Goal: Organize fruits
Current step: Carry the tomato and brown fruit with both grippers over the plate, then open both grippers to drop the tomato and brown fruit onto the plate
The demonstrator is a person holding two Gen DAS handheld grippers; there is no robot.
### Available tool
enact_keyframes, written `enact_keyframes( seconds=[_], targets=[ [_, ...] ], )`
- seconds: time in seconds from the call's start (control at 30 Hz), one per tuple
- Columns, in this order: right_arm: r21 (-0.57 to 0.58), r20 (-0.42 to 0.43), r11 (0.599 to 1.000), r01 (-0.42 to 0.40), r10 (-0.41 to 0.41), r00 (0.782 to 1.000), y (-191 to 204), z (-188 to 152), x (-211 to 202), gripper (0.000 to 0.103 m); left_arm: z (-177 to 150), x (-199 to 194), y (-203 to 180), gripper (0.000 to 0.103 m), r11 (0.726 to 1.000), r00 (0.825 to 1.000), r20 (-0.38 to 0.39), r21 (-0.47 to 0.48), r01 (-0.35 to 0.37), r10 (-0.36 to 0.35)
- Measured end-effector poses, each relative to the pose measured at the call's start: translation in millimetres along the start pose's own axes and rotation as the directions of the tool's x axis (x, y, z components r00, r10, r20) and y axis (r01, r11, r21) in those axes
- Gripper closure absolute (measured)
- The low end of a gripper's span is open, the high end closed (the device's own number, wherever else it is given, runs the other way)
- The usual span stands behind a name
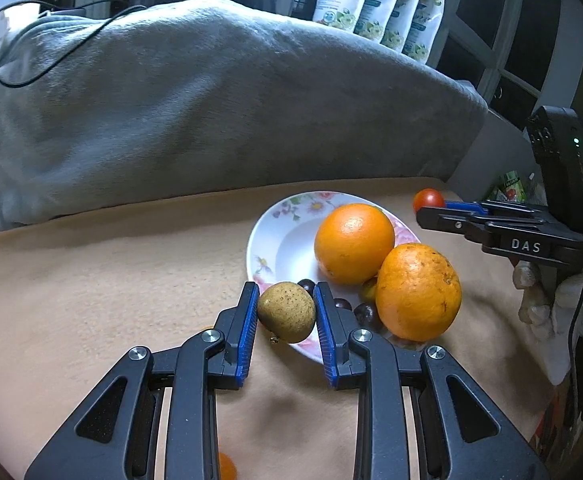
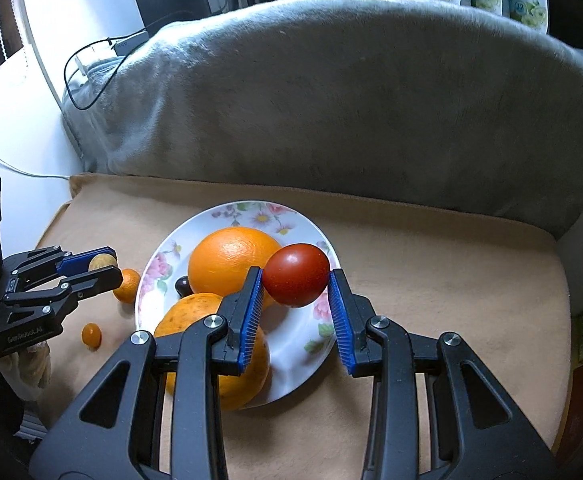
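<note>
Beige cushion (image 2: 431, 248): one plate (image 2: 227, 216), two oranges (image 2: 227, 260); left fingers (image 1: 253, 312) clamp kiwi (image 1: 286, 312), right fingers (image 2: 255, 292) clamp tomato (image 2: 295, 274).

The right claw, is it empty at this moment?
No, the right claw is shut on a red tomato, held between its blue pads above the flowered plate.

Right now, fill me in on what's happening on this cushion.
A person is sorting fruit onto a floral plate with a hand-held gripper in each hand. The left gripper is shut on a small brownish-green fruit at the plate's near edge. The right gripper is shut on a red tomato above the plate. Two oranges and some dark small fruits already sit on the plate. A small orange citrus and a tiny one lie on the cushion.
</note>
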State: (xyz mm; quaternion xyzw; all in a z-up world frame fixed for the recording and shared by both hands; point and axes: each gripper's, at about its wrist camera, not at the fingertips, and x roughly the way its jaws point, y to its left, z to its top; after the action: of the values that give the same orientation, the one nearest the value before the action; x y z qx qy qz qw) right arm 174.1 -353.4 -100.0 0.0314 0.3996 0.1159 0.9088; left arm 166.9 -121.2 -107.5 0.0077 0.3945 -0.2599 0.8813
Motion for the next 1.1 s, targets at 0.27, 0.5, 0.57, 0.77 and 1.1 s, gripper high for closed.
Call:
enact_keyframes(
  seconds=[0.27, 0.5, 0.57, 0.77, 1.1],
  targets=[
    [0.04, -0.017, 0.999, -0.036, 0.037, 0.999, -9, -1, 10, 0.068, 3, 8, -11, 0.077, 1.0, 1.0, -0.008, 0.028, 0.008, -0.007],
    [0.057, -0.027, 0.997, -0.06, 0.061, 0.998, -13, -1, 14, 0.068, 2, 11, -13, 0.076, 0.999, 1.0, -0.013, 0.04, 0.012, -0.012],
    [0.059, -0.024, 0.996, -0.065, 0.067, 0.997, -13, 0, 13, 0.068, 2, 12, -14, 0.076, 0.999, 1.0, -0.014, 0.045, 0.014, -0.013],
    [0.056, -0.012, 0.996, -0.074, 0.075, 0.997, -14, -1, 9, 0.063, 1, 11, -20, 0.05, 0.998, 1.0, -0.005, 0.064, 0.004, -0.004],
    [0.062, 0.056, 0.995, -0.075, 0.072, 0.996, -8, 1, -9, 0.029, 0, 0, -22, 0.03, 0.995, 0.999, 0.023, 0.083, -0.047, 0.045]
  ],
)
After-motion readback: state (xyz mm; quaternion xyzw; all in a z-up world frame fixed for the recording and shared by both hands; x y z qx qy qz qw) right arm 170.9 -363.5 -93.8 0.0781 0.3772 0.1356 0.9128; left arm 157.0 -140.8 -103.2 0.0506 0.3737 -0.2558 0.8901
